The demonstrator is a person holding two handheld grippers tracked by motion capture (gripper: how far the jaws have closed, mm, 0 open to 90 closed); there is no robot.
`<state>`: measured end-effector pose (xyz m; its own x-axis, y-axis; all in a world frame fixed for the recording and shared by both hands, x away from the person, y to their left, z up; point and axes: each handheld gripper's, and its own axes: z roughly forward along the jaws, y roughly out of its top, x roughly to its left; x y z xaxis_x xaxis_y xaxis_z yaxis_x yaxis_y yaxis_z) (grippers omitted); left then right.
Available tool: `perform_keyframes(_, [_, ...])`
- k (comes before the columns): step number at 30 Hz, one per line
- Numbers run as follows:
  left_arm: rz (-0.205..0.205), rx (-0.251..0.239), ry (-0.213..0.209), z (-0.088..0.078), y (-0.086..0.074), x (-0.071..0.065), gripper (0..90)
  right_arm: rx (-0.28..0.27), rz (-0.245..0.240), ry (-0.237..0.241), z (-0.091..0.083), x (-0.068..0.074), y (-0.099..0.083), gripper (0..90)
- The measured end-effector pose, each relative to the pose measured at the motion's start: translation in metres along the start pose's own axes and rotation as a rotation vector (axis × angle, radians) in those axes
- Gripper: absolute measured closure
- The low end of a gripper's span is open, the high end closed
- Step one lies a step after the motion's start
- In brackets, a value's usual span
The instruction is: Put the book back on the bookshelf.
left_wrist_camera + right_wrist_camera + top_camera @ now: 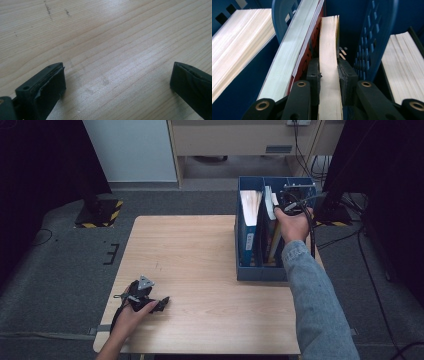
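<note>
Left gripper (165,303) resting on table (200,255), well left of blue file box (250,270), jaws wide apart, nothing between. Right gripper (329,75) over box's middle compartment, clenched on thin book (329,50) standing beside red-covered book (297,50).

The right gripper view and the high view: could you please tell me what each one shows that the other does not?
Right gripper view: the right tool shut on a thin cream-paged book, beside a red-covered book. High view: the wooden table, the left tool resting on it, and the person's grey sleeve. Both: the blue file box with books standing in its compartments.
</note>
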<state>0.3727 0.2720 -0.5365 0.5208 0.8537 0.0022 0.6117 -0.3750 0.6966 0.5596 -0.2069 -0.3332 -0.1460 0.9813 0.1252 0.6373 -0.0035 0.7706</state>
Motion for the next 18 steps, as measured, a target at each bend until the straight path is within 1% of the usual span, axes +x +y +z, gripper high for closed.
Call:
perform_keyframes(9, [0.000, 0.000, 0.000, 0.000, 0.000, 0.000, 0.0, 0.004, 0.002, 0.011, 0.001, -0.001, -0.001, 72.9])
perform_keyframes(12, [0.000, 0.000, 0.000, 0.000, 0.000, 0.000, 0.0, -0.013, 0.011, 0.023, -0.003, -0.001, -0.001, 72.2])
perform_keyframes(15, [0.000, 0.000, 0.000, 0.000, 0.000, 0.000, 0.0, -0.017, 0.003, 0.030, -0.008, -0.001, 0.002, 71.3])
perform_keyframes(18, [0.000, 0.000, 0.000, 0.000, 0.000, 0.000, 0.0, -0.029, 0.000, 0.027, -0.013, -0.001, 0.003, 66.7])
